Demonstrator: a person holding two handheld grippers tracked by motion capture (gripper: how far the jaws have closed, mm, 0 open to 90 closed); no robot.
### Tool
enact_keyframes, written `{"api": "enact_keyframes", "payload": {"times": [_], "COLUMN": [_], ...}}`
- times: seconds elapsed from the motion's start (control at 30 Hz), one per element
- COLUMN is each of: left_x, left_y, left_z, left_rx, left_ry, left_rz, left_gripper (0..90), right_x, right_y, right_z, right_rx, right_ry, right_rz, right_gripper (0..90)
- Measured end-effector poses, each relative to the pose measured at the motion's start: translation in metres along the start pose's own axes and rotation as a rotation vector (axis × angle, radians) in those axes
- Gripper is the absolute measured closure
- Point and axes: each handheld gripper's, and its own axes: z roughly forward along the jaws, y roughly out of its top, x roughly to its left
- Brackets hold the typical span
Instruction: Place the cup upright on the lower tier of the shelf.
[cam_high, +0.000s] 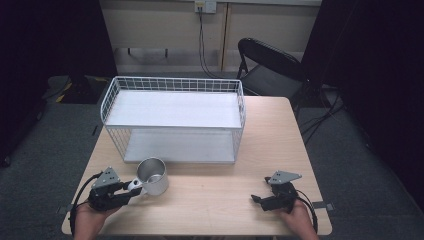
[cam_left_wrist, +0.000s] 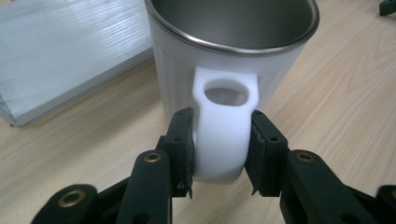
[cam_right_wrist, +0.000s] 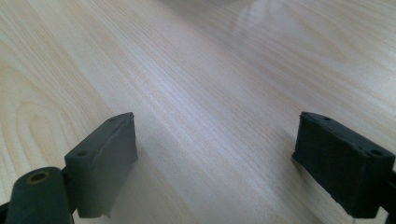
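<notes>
On the bench, high view: one metal mug is standing upright near the front left of the wooden bench, just in front of one white wire rack with two shelves. The left tool is reaching the mug's white handle from the left. The right tool is resting well apart, at the front right. One black folding chair is standing behind the bench.

Left gripper view: the left tool is pinching the white handle of the mug, one black pad pressing each side, low on the loop. The mug is sitting on the bench, its rim tipping slightly away from the camera; part of the rack's lower shelf is showing at the upper left.

Right gripper view: the right tool is spreading wide over bare wood of the bench, holding nothing.

Risk: the grip is sitting on a smooth, rounded handle, so I judge the mug may be swinging or slipping between the pads once lifted. The rack is standing close, so a swinging mug may be knocking its wire front.

Count: one mug, one rack, one chair, two tools.
</notes>
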Motion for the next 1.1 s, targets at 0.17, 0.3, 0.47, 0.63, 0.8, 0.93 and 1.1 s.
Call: {"api": "enact_keyframes", "payload": {"times": [0.17, 0.3, 0.47, 0.63, 0.8, 0.93, 1.1], "left_x": [-0.0021, -0.0044, -0.0048, -0.0052, -0.0051, -0.0047, -0.0050], "left_y": [0.0023, 0.0039, 0.0038, 0.0052, 0.0060, 0.0065, 0.0067], "left_z": [-0.0008, -0.0002, -0.0027, -0.0042, -0.0071, -0.0092, -0.0099], "left_rx": [0.013, 0.007, -0.023, -0.034, -0.041, -0.047, -0.054], "left_ry": [0.010, 0.025, 0.033, 0.053, 0.079, 0.097, 0.103], "left_rz": [0.041, 0.048, 0.021, 0.006, -0.007, -0.011, -0.027], "left_gripper": [71.1, 71.5, 71.7, 71.8, 72.0, 72.1, 72.1], "right_x": [0.0000, 0.0000, 0.0000, -0.0001, 0.0000, 0.0000, 0.0000], "right_y": [0.0000, 0.0000, 0.0000, 0.0000, 0.0000, 0.0000, 0.0000], "right_z": [0.0000, 0.0000, 0.0000, 0.0000, 0.0000, 0.0000, 0.0000], "right_rx": [0.000, 0.000, 0.000, 0.000, 0.000, 0.000, 0.000], "right_ry": [0.000, 0.000, 0.000, 0.000, 0.000, 0.000, 0.000], "right_rz": [0.000, 0.000, 0.000, 0.000, 0.000, 0.000, 0.000], "right_gripper": [12.2, 12.2, 12.2, 12.2, 12.2, 12.2, 12.2]}}
